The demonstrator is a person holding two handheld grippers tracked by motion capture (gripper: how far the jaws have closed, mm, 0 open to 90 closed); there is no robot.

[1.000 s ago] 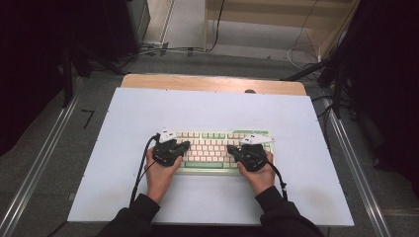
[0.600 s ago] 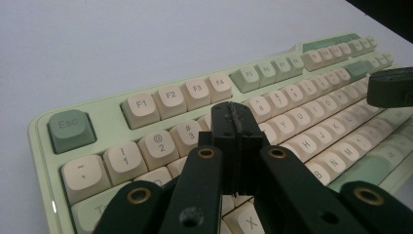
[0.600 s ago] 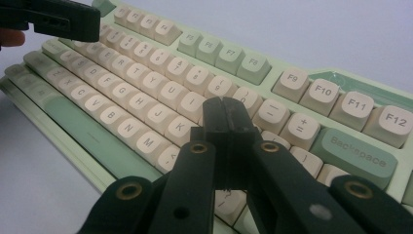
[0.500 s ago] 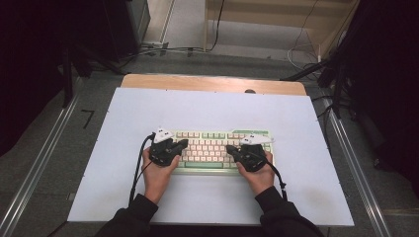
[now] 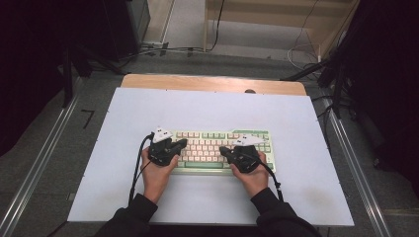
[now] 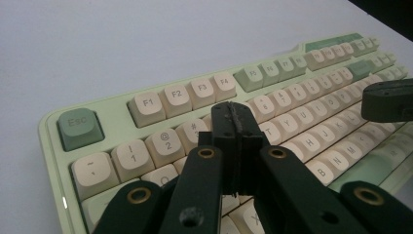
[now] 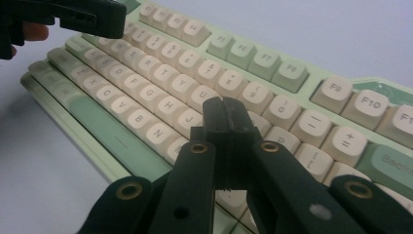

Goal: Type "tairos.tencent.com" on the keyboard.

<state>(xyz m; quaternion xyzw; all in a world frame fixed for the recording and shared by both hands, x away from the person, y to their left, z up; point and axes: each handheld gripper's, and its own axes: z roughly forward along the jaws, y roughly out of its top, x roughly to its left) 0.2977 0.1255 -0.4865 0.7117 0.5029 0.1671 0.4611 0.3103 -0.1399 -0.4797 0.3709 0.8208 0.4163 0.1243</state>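
A pale green keyboard [image 5: 212,150] with cream and green keys lies on the white table top, near its front middle. My left gripper [image 5: 183,143] hovers over the keyboard's left part, jaws shut and empty; in the left gripper view its tips [image 6: 233,113] sit above the number row of the keyboard [image 6: 146,105]. Over the right part is my right gripper [image 5: 223,150], also shut with nothing between its jaws. In the right gripper view its tips [image 7: 225,108] hang above the keys near the keyboard's [image 7: 243,53] middle rows, and the left gripper [image 7: 87,17] shows at the top left.
The white board [image 5: 306,128] rests on a wooden table whose far edge [image 5: 212,83] shows beyond it. Metal rails [image 5: 353,163] run along both sides. Cables and dark equipment lie on the floor behind.
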